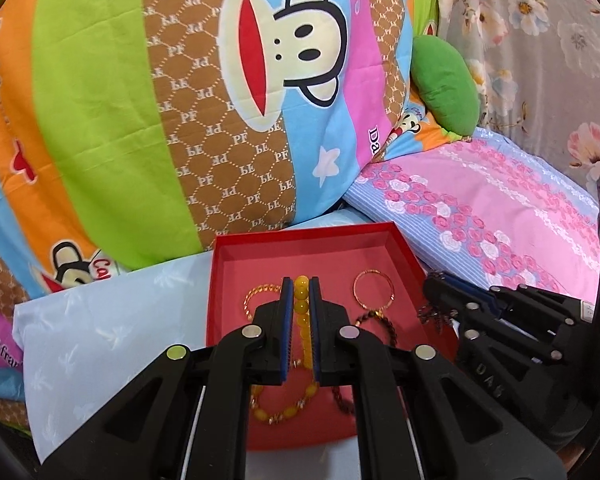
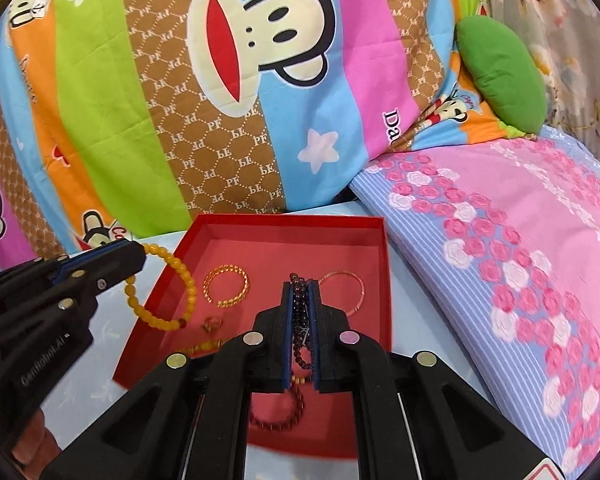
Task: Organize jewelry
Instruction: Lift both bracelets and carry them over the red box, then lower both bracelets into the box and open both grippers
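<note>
A red open box (image 1: pixel 284 240) (image 2: pixel 260 224) lies on the bed. My left gripper (image 1: pixel 301 280) is shut on a yellow bead bracelet (image 1: pixel 300 304) and holds it over the box; from the right wrist view the left gripper (image 2: pixel 140 250) and the hanging yellow bracelet (image 2: pixel 180 276) show at the box's left edge. My right gripper (image 2: pixel 301 282) is shut on a dark red bead bracelet (image 2: pixel 300 308); it shows at the right in the left wrist view (image 1: pixel 430 280). In the box lie a gold twisted bangle (image 2: pixel 226 284), a thin gold hoop (image 2: pixel 350 288) (image 1: pixel 374 290) and a small ring (image 2: pixel 212 323).
A large cartoon-monkey striped quilt (image 1: pixel 180 100) rises just behind the box. A pink rose-print pillow (image 2: pixel 520 240) lies to the right, with a green cushion (image 2: pixel 500 72) behind it. Pale blue sheet (image 1: pixel 100 320) lies under the box.
</note>
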